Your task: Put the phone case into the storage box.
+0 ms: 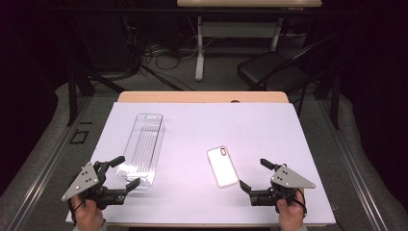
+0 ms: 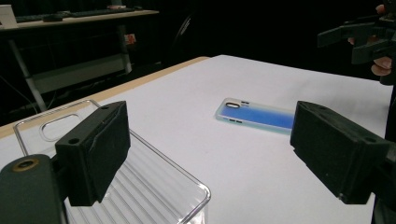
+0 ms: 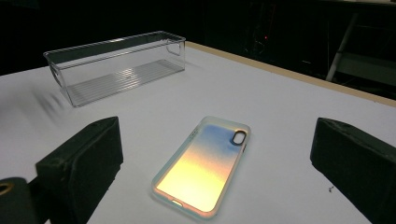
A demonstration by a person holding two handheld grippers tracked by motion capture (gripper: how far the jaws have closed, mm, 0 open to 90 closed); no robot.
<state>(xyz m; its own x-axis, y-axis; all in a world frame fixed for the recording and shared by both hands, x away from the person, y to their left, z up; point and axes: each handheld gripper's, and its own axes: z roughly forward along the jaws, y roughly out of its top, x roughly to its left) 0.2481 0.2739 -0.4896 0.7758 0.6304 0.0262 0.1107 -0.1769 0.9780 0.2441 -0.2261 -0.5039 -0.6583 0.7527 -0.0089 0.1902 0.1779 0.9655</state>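
Note:
A clear plastic bin [image 1: 144,147] lies lengthwise on the left half of the white sheet [image 1: 202,125]. A pale phone case [image 1: 223,166] lies flat, back up, right of centre. My left gripper [image 1: 128,170] is open at the bin's near end, nothing between its jaws. In the left gripper view the bin's near corner [image 2: 140,186] sits beside the left pad of the open gripper [image 2: 217,154]; the phone case [image 2: 254,114] lies farther off. My right gripper [image 1: 252,173] is open just right of the case. The right gripper view frames the iridescent case [image 3: 205,165] between the gripper's spread jaws [image 3: 215,158], bin [image 3: 114,65] behind.
The table's wooden far edge [image 1: 202,96] shows beyond the sheet. A dark chair [image 1: 274,67] and another table's white legs [image 1: 199,43] stand on the floor behind, with cables. The other hand's gripper [image 2: 355,37] shows at the upper right of the left gripper view.

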